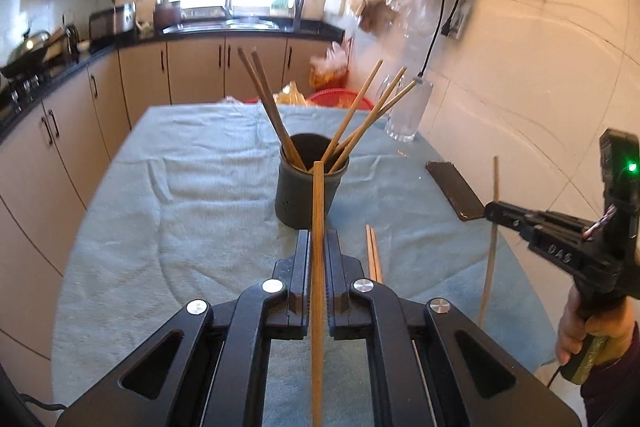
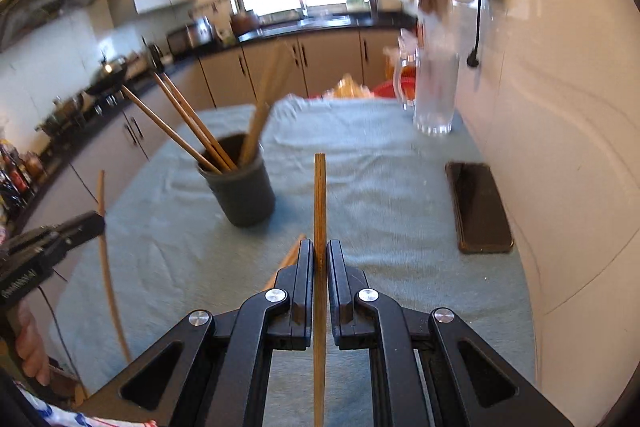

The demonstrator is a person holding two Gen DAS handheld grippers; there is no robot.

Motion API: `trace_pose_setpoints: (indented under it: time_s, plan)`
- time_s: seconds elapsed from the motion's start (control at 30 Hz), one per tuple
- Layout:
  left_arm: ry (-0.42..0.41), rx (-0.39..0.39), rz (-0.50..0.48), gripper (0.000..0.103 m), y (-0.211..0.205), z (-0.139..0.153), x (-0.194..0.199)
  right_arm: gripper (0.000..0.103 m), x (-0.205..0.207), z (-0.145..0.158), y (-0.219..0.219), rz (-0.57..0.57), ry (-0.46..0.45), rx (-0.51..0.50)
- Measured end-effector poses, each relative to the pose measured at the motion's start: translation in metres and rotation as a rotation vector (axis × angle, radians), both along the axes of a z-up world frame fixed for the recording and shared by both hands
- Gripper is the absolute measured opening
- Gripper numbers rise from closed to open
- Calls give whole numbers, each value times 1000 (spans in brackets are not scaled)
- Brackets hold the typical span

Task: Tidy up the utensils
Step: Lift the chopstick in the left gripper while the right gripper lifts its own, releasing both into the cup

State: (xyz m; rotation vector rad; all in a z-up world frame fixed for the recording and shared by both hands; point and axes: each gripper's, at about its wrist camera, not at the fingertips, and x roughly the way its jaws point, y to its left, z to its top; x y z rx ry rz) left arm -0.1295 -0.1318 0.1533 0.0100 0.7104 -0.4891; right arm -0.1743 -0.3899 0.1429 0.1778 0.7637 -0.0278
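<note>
While each hand-held gripper (image 1: 318, 239) (image 2: 320, 247) clamps a chopstick (image 1: 317, 267) (image 2: 319, 227) (upright), holder (image 1: 308, 187) waits.

- Left wrist view: mounted just behind the left gripper (image 1: 318, 247), looking forward and downward along its fingers, close above the table's blue cloth (image 1: 180, 211); faces the dark holder (image 1: 308, 187), with the kitchen counter (image 1: 248, 29) and window beyond.
- Right wrist view: mounted just behind the right gripper (image 2: 320, 259), same forward, downward tilt over the cloth (image 2: 380, 187), set further toward the wall side; holder (image 2: 244, 191) falls left of centre.
- Shared: holder, cloth, phone (image 1: 454, 191) (image 2: 478, 211), glass mug (image 1: 408, 111) (image 2: 434, 91), far counter, window.
- Cross-sighting: right gripper (image 1: 490, 213) at the left view's right edge; left gripper (image 2: 98, 223) at the right view's left edge.
</note>
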Motion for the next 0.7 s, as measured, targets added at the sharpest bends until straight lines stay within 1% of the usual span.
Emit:
trace_pose_setpoints:
  time_s: [0.07, 0.17, 0.3, 0.43, 0.63, 0.7]
  plan:
    - [-11, -7, 3, 5, 3, 2, -7, 7, -9, 7, 2, 6, -33, 2]
    - [-19, -16, 17, 5, 8, 5, -16, 7, -18, 11, 6, 11, -58, -4]
    - [-20, -38, 30, 5, 19, 11, -23, 7, -28, 15, 11, 28, -73, -1]
    - [-43, -26, 58, 5, 27, 14, -35, 7, -34, 17, 12, 35, -85, -11]
    - [-7, -46, 88, 5, 38, 9, -44, 7, -44, 21, 16, 38, -113, -9]
    - [-8, -43, 96, 5, 40, 8, -46, 7, -47, 22, 17, 40, -124, -8]
